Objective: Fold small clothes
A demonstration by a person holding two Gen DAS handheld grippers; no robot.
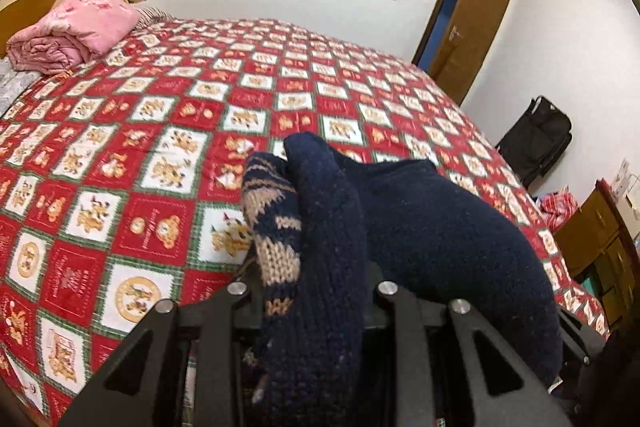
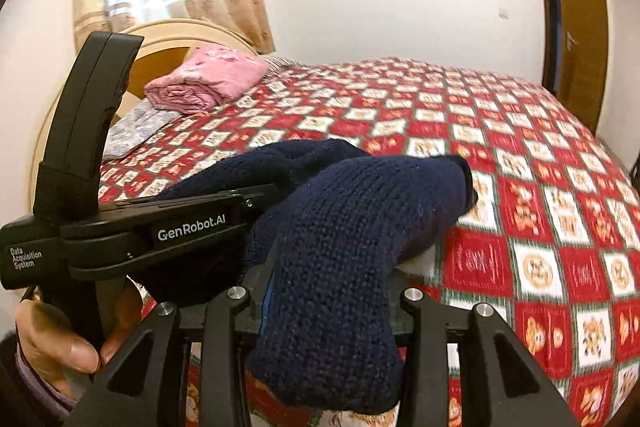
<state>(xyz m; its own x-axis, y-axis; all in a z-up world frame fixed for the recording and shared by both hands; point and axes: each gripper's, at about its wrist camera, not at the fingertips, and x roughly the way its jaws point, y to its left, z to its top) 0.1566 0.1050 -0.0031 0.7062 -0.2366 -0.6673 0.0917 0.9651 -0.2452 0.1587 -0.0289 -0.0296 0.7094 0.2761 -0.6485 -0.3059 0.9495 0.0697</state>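
Observation:
A small navy knitted sweater (image 1: 432,227) with a tan patterned band (image 1: 276,239) hangs in the air above the bed. My left gripper (image 1: 316,291) is shut on a bunched edge of it; the knit covers its fingers. My right gripper (image 2: 324,291) is shut on another part of the same sweater (image 2: 352,247), which drapes over and hides its fingers. The left gripper's black body (image 2: 132,231) shows at the left of the right wrist view, held by a hand (image 2: 60,343), with the sweater stretched between the two grippers.
A red, white and green checked bedspread (image 1: 160,155) covers the bed below. A folded pink blanket (image 1: 76,27) lies by the headboard (image 2: 168,67). A brown door (image 1: 468,19), a black bag (image 1: 536,139) and a wooden cabinet (image 1: 596,239) stand to the right.

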